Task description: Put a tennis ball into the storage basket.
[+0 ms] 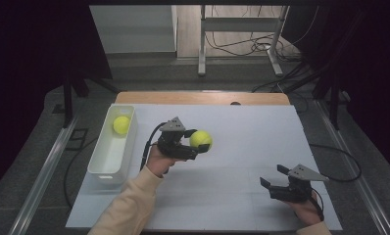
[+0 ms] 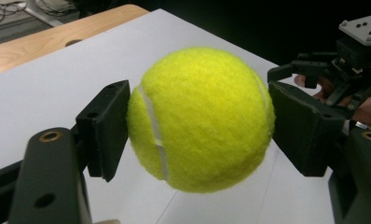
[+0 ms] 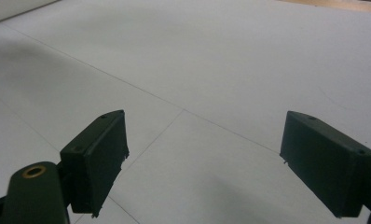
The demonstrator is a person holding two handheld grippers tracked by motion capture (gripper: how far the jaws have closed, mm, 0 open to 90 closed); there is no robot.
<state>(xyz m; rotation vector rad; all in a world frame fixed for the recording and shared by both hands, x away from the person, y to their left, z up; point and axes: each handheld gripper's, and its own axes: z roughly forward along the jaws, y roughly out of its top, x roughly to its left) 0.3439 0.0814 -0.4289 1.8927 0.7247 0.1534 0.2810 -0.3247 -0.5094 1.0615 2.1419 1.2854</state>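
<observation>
Under both grippers spreads the white table, its sheet crossed by thin seam lines, with a strip of bare wood along the far edge. Well off to the outer side of the left gripper's jaws, near the table's left edge, stands a long white bin, and a second tennis ball lies in its far end.

Next in size come the two tools. The left gripper is held up over the sheet by a hand in a cream sleeve, jaws pointing toward the table's middle. The right gripper sits low near the front right corner, well apart from the other; its jaws stand released and wide, with bare white sheet between and ahead of them.

Between the left gripper's jaws sits the tennis ball, yellow with a white seam, clamped from both sides: each black pad presses flat against its felt. The ball hangs clear of the sheet below, and the right gripper shows beyond the jaw at the right.
</observation>
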